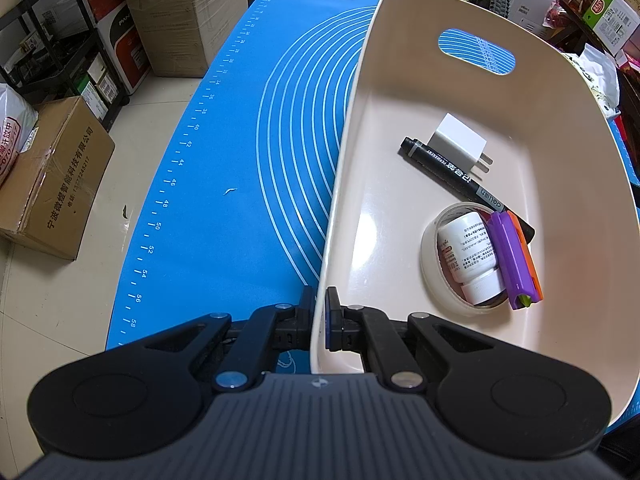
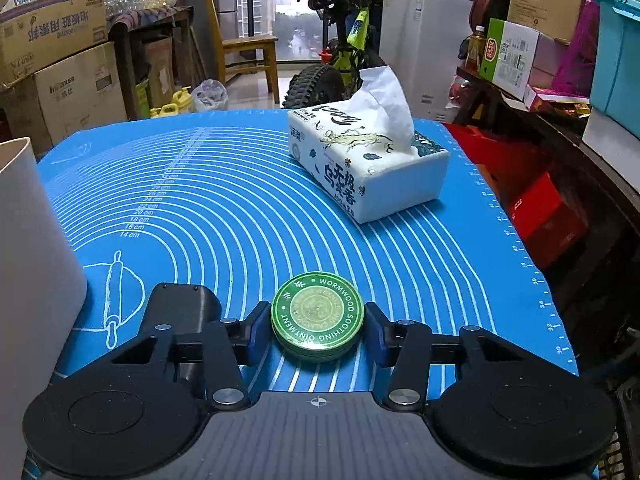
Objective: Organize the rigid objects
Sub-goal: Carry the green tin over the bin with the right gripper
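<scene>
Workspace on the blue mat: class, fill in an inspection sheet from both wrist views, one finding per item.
Surface: blue baking mat, flat.
Job's things: cream bin holds charger plug, black marker, tape roll, white bottle, purple-orange clip; green ointment tin on the mat.
Clutter: tissue pack.
Grippers: left gripper shut on the bin's rim; right gripper straddles the tin, contact unclear.
Cables: nothing seen.
Surroundings: cardboard boxes, bicycle.

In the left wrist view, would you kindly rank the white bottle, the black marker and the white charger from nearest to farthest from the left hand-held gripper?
1. White bottle, inside the tape ring, nearest.
2. Black marker, mid-bin, lying diagonally.
3. White charger, just beyond the marker, farthest.
</scene>
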The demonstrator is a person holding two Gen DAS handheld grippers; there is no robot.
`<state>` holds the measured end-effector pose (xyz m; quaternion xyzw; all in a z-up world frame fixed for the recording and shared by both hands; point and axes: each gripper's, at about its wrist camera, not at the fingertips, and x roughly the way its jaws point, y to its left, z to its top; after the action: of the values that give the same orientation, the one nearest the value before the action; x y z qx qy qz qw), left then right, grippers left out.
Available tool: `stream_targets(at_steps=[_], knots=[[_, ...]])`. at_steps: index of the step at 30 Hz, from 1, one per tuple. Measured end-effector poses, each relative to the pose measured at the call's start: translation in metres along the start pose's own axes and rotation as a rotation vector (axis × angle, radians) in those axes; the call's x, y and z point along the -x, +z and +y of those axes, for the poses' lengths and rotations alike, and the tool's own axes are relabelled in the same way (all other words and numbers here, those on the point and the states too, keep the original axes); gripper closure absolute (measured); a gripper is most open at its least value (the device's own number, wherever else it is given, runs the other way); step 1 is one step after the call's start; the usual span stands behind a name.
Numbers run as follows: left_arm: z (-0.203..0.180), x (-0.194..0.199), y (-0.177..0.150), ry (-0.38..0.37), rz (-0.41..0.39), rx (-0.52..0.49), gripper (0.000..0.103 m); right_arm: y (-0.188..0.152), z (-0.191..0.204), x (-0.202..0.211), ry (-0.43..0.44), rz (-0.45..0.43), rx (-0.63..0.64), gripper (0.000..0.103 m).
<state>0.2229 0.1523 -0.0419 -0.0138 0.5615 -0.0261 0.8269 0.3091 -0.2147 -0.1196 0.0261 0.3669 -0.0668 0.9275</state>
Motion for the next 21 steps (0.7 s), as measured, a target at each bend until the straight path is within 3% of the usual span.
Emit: stream_targets(at_steps=[9, 21], knots=[[0.0, 0.0, 0.0, -0.003, 0.0, 0.004, 0.097, -0.003, 0.002, 0.03, -0.01, -0.04, 0.06, 0.049], [-0.001, 0.002, 0.0, 0.006, -0.003, 0.0, 0.097, 0.01, 0.033, 0.102, 0.084, -0.129, 0.085, 0.049]])
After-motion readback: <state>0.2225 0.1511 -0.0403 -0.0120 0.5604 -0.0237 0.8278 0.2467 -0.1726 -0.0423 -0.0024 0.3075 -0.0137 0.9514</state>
